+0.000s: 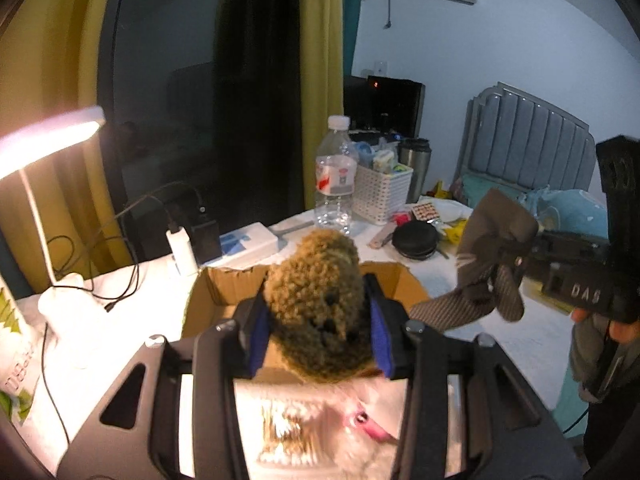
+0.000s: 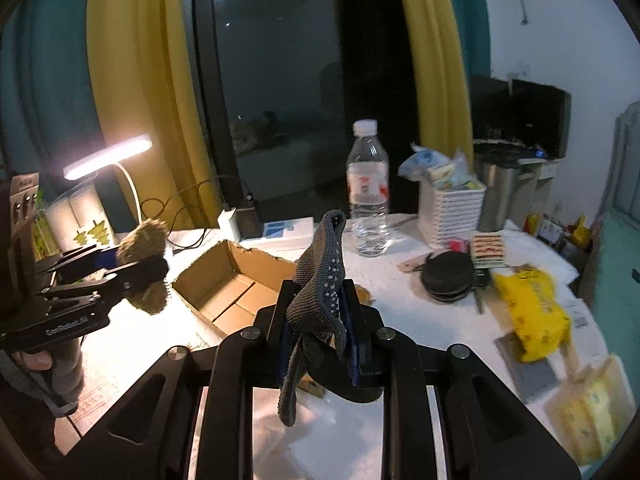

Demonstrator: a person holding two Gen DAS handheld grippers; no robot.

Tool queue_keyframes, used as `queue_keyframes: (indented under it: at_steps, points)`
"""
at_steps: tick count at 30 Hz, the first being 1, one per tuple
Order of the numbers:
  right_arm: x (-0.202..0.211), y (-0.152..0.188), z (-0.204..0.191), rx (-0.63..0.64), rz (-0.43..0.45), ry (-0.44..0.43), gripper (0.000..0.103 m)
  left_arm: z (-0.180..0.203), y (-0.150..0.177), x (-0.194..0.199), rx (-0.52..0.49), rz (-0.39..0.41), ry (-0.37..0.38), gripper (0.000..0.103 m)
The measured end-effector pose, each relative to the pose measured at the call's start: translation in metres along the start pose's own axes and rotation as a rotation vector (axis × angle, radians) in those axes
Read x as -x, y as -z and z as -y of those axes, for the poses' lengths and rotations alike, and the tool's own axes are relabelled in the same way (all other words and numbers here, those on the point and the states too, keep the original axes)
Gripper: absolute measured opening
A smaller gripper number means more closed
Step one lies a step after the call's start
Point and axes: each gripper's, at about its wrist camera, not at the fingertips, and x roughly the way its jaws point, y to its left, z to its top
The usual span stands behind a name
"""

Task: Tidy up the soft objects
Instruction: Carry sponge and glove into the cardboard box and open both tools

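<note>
My left gripper [image 1: 318, 320] is shut on a curly brown plush toy [image 1: 316, 300] and holds it above the near edge of an open cardboard box [image 1: 224, 284]. It shows at the left of the right wrist view [image 2: 132, 270] with the plush toy [image 2: 142, 242] in it. My right gripper [image 2: 318, 320] is shut on a grey knitted sock [image 2: 320, 276] with white grip dots, held above the table to the right of the box [image 2: 232, 292]. In the left wrist view the right gripper [image 1: 502, 270] and sock [image 1: 486, 248] are at the right.
A water bottle [image 2: 367, 192], white basket [image 2: 452, 216], steel cup [image 2: 498, 196], black round case [image 2: 450, 276] and yellow bag [image 2: 534, 312] stand on the white table [image 2: 400, 304]. A lit desk lamp [image 1: 44, 140], charger and cables [image 1: 120, 240] are at the left.
</note>
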Motion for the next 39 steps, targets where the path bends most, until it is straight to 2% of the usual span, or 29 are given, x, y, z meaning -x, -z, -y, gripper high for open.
queue_keyframes:
  at_steps: [8, 14, 20, 23, 28, 31, 33, 35, 36, 37, 39]
  points:
    - [-0.082, 0.017, 0.005, 0.012, -0.131, -0.013, 0.024, -0.009, 0.006, -0.063, 0.004, -0.06, 0.005, 0.043]
    - [-0.118, 0.04, 0.015, 0.03, -0.242, -0.019, 0.024, -0.005, 0.018, -0.107, -0.003, -0.167, -0.01, 0.045]
    - [-0.122, 0.044, 0.028, 0.084, -0.25, 0.02, 0.022, 0.003, 0.033, -0.139, -0.029, -0.318, -0.014, 0.046]
    - [-0.122, 0.042, 0.036, 0.095, -0.257, -0.014, 0.02, 0.01, 0.04, -0.142, -0.027, -0.372, 0.045, 0.046]
    - [-0.124, 0.04, 0.034, 0.144, -0.263, -0.033, 0.021, 0.021, 0.041, -0.131, -0.051, -0.365, 0.033, 0.047]
    - [-0.125, 0.038, 0.028, 0.149, -0.26, -0.064, 0.036, 0.019, 0.039, -0.127, -0.044, -0.358, -0.002, 0.051]
    - [-0.121, 0.035, 0.025, 0.131, -0.245, -0.098, 0.055, 0.017, 0.036, -0.122, -0.036, -0.346, -0.003, 0.053]
    - [-0.114, 0.032, 0.022, 0.124, -0.218, -0.104, 0.061, 0.017, 0.032, -0.115, -0.043, -0.327, -0.012, 0.061]
    - [-0.11, 0.031, 0.021, 0.122, -0.207, -0.101, 0.061, 0.016, 0.031, -0.112, -0.044, -0.315, -0.011, 0.074]
    - [-0.106, 0.03, 0.021, 0.118, -0.197, -0.099, 0.061, 0.016, 0.028, -0.105, -0.039, -0.295, -0.01, 0.081]
    - [-0.096, 0.027, 0.021, 0.109, -0.18, -0.088, 0.061, 0.014, 0.025, -0.096, -0.031, -0.272, -0.012, 0.081]
